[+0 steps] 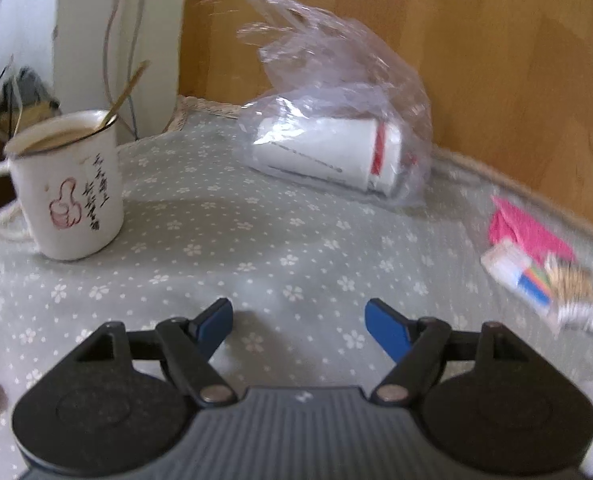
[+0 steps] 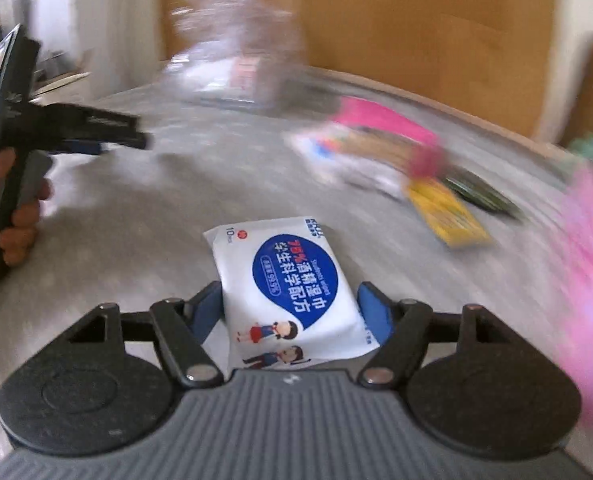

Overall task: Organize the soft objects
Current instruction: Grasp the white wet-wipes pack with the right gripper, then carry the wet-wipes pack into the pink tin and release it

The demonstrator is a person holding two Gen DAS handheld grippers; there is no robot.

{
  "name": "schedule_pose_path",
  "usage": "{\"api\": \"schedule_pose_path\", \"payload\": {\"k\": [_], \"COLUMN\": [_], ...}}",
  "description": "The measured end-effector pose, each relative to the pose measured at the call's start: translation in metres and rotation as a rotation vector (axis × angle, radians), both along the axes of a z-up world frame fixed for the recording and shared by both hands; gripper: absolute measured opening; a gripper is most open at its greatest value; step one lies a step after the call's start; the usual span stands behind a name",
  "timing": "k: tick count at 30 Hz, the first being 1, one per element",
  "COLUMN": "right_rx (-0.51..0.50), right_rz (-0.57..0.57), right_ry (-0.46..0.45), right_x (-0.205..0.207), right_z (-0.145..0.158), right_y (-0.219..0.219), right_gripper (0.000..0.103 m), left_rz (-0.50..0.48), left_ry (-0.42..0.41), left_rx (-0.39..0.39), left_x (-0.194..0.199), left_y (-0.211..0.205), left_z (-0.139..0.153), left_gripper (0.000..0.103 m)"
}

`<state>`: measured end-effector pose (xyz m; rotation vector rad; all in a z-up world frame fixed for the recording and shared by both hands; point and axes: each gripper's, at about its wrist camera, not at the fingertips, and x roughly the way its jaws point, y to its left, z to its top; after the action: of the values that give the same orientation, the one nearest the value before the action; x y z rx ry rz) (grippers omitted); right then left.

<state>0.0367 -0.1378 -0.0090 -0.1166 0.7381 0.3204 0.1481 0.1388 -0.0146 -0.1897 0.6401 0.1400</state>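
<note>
Two grippers are over a worktop [image 1: 224, 216] with a grey-green cloth that has little white flowers on it. The right gripper [image 2: 290, 312] has its blue fingers [image 2: 376, 320] pressed on both sides of a white and blue pack of wet wipes [image 2: 284, 284]. The pack sticks out in front of the fingers, above the cloth. The left gripper [image 1: 298, 320] has its blue fingers [image 1: 388, 332] wide apart with nothing between them. It hangs just above the cloth.

To the left, near the back, stands a white mug [image 1: 66, 188] with a thumbs-up drawing and a spoon [image 1: 122, 94] in it. Behind the middle lies a clear plastic bag [image 1: 336, 92] with a white cup [image 1: 328, 156] on its side in it. On the right lies a pink packet [image 1: 524, 228], touching a small pile of other packs [image 1: 536, 284]. The right wrist view is blurry, but a yellow pack [image 2: 444, 212] shows near that pile. A wooden wall [image 1: 476, 32] stands behind the worktop.
</note>
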Motion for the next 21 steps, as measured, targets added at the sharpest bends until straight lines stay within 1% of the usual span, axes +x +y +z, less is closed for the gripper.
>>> {"api": "schedule_pose_path", "payload": {"k": [1,2,3,4,5,6,7,9,12,14,16,17,18,19,20,21], "right_rx": [-0.012,-0.023,-0.030,-0.028,-0.011,0.008,0.024,0.016,0.027,0.033,0.051,0.062,0.063,0.061,0.071,0.080], "right_rz": [-0.051,-0.087,-0.111,-0.122,-0.111,-0.102,-0.091,-0.074,-0.074,-0.080,-0.081,-0.077,-0.071,-0.065,-0.062,-0.054], "right_ry": [-0.012,-0.027,-0.035,-0.040,-0.038,-0.036,-0.035,-0.032,-0.036,-0.035,-0.030,-0.033,-0.044,-0.052,-0.058,-0.063], "right_x": [-0.011,-0.022,-0.029,-0.038,-0.044,-0.050,-0.054,-0.058,-0.056,-0.052,-0.052,-0.049,-0.053,-0.053,-0.055,-0.057], "right_z": [0.000,-0.001,-0.001,-0.002,-0.002,-0.002,-0.004,-0.006,-0.005,-0.006,-0.007,-0.008,-0.008,-0.007,-0.007,-0.007], "right_y": [-0.009,-0.016,-0.019,-0.024,-0.029,-0.033,-0.036,-0.036,-0.043,-0.047,-0.054,-0.054,-0.055,-0.054,-0.054,-0.056], "right_gripper": [0.075,0.078,0.079,0.081,0.087,0.090,0.090,0.090,0.090,0.090,0.090,0.084,0.077,0.075,0.070,0.068], "left_rz": [-0.010,-0.021,-0.034,-0.059,-0.107,-0.154,-0.209,-0.321,-0.480,-0.552,-0.586,-0.598,-0.601,-0.593,-0.597,-0.598], "left_ry": [0.013,0.031,0.048,0.066,0.074,0.074,0.074,0.085,0.152,0.195,0.237,0.256,0.265,0.254,0.243,0.235], "left_rx": [0.037,0.093,0.132,0.148,0.121,0.081,0.040,-0.017,-0.129,-0.182,-0.240,-0.269,-0.278,-0.257,-0.226,-0.203], "left_x": [0.001,0.000,-0.001,-0.005,-0.014,-0.022,-0.032,-0.049,-0.067,-0.074,-0.075,-0.074,-0.074,-0.073,-0.073,-0.074], "left_y": [-0.007,-0.017,-0.026,-0.037,-0.049,-0.060,-0.072,-0.097,-0.132,-0.150,-0.163,-0.168,-0.173,-0.179,-0.186,-0.191], "left_z": [0.000,0.000,0.000,0.000,0.002,0.004,0.008,0.013,0.016,0.017,0.015,0.014,0.012,0.012,0.012,0.011], "left_gripper": [0.075,0.075,0.075,0.075,0.075,0.075,0.075,0.075,0.075,0.075,0.075,0.076,0.076,0.074,0.070,0.066]}}
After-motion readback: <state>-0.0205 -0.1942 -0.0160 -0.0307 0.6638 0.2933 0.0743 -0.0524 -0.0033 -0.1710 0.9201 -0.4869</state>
